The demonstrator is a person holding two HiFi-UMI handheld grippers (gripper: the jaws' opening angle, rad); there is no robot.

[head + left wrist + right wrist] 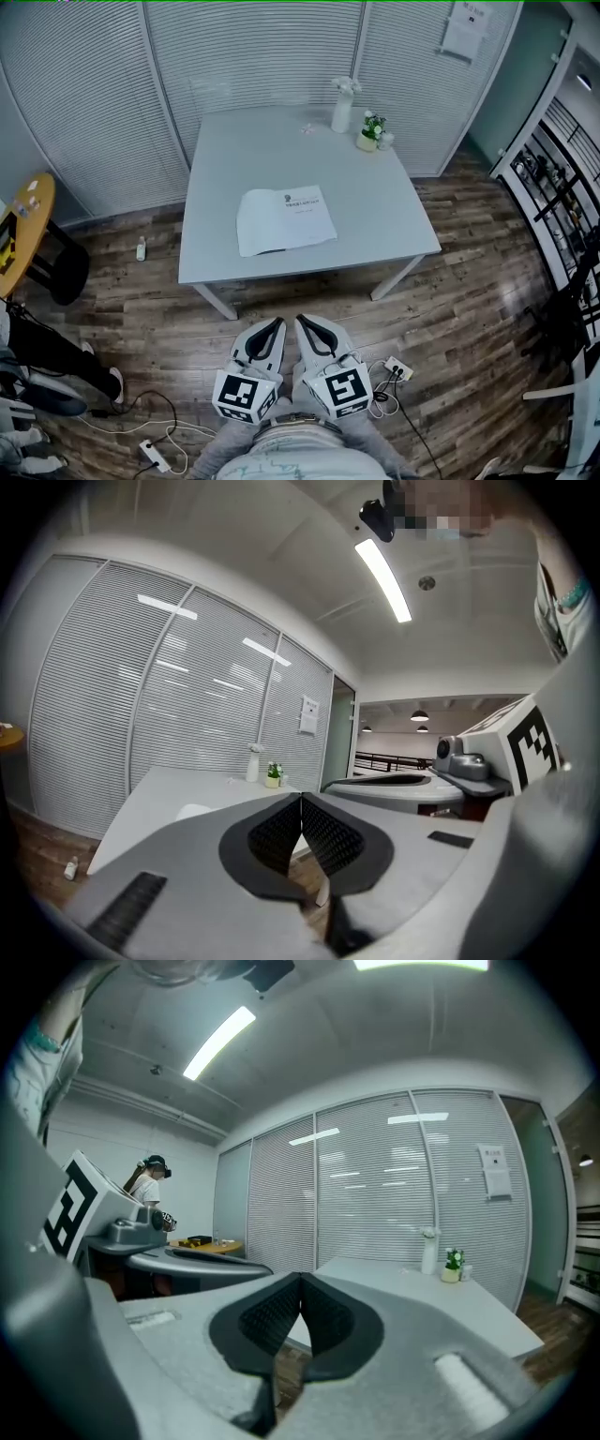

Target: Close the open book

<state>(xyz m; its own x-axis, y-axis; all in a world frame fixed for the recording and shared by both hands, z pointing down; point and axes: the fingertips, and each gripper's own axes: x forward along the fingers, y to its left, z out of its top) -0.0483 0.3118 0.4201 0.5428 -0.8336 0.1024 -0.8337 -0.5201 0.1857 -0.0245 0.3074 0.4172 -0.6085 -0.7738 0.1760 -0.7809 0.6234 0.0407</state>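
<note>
The white book (284,220) lies on the grey table (394,216), its printed page facing up and a curved wad of pages along its left side. Both grippers hang close to my body, above the wooden floor and short of the table's near edge. The left gripper (278,322) is shut, its pads meeting at the tip with nothing between them (301,799). Right beside it, the right gripper (302,319) is also shut and empty (301,1277). In the left gripper view a pale edge of the book (192,811) shows on the tabletop.
A white spray bottle (343,105) and a small potted plant (372,129) stand at the table's far edge. A round yellow table (23,230) is at the left, shelving (553,187) at the right. Cables and a power strip (155,457) lie on the floor.
</note>
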